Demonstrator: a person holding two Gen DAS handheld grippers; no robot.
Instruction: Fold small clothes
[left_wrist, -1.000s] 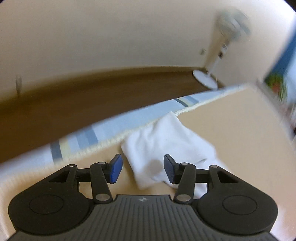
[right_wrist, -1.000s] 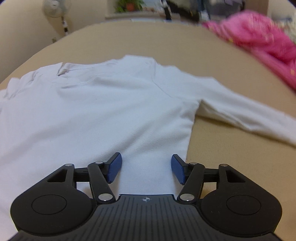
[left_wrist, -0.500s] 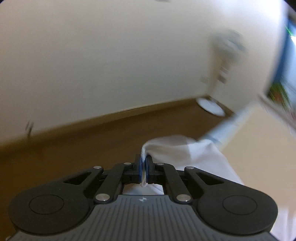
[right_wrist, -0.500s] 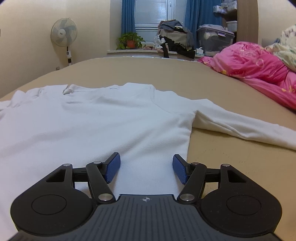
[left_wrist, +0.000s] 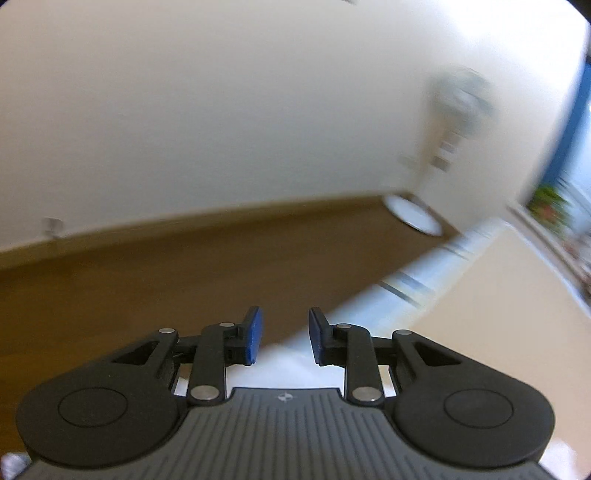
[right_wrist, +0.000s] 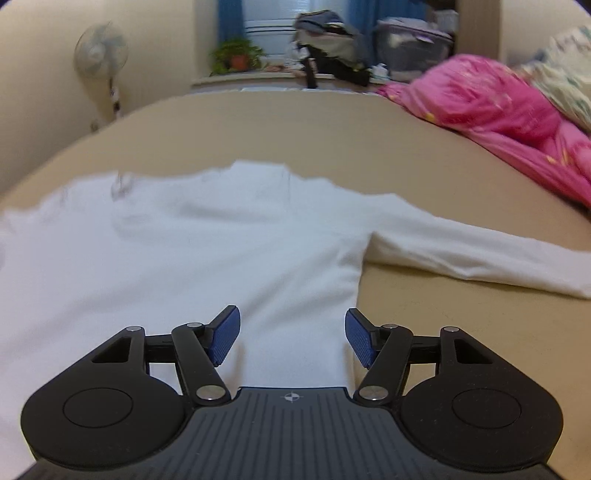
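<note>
Tan bed (right_wrist: 424, 147); white long-sleeved shirt (right_wrist: 184, 251) spread flat on it, one sleeve out toward pink duvet (right_wrist: 491, 107). Right tool (right_wrist: 291, 338) over shirt hem, pads apart, empty. Left tool (left_wrist: 282, 339) at bed edge, pads just parted, gripping nothing; white cloth below.

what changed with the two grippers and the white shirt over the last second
The left gripper closed on the end of the white shirt's sleeve, lifted it off the bed's edge, and its jaws have just been opening again; nothing is pinched between them now, only white cloth below. The right gripper stayed open over the shirt, which still lies flat on the bed with its other sleeve stretched out.
</note>
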